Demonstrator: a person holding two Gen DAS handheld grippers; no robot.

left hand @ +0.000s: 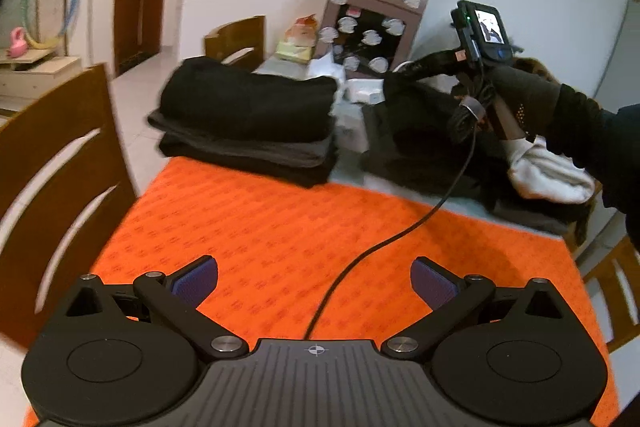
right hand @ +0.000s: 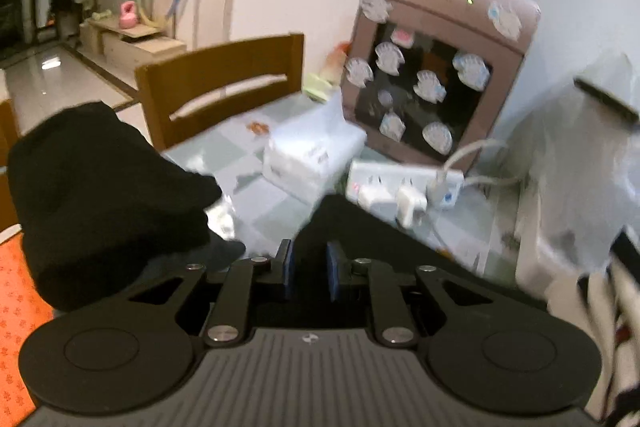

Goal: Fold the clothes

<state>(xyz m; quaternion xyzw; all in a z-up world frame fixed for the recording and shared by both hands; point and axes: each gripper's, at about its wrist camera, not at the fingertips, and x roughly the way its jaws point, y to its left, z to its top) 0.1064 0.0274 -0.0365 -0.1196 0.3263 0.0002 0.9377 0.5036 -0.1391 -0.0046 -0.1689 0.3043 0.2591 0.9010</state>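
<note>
A dark garment (right hand: pixel 360 227) is pinched between the nearly closed pads of the right gripper (right hand: pixel 308 273), at the edge of a loose heap of dark clothes (left hand: pixel 424 143) lying ahead and to the right of the left gripper (left hand: pixel 314 283). The left gripper is held wide open, empty, over the orange mat (left hand: pixel 280 211).

Ahead and to the left of the left gripper, a stack of folded dark clothes (left hand: pixel 248 123) is seen at the far edge of the mat, so folded and unfolded pieces are both present.

Snagging is judged the main risk: if the pinched garment were lifted quickly, the power strip (right hand: pixel 400 187) with its white plugs, lying just beyond the right gripper's fingertips, could be dragged along. The tissue pack (right hand: pixel 312 155) to its left could be swept aside likewise. The black cable (left hand: pixel 400 227) trailing across the mat between the two grippers could be caught under cloth being spread. The folded stack could be toppled by a wide swing.

Behind stands a water dispenser (left hand: pixel 376 27); wooden chairs (left hand: pixel 52 179) crowd the table's sides. A white garment (left hand: pixel 548 175) lies under the gloved hand (left hand: pixel 520 95).
</note>
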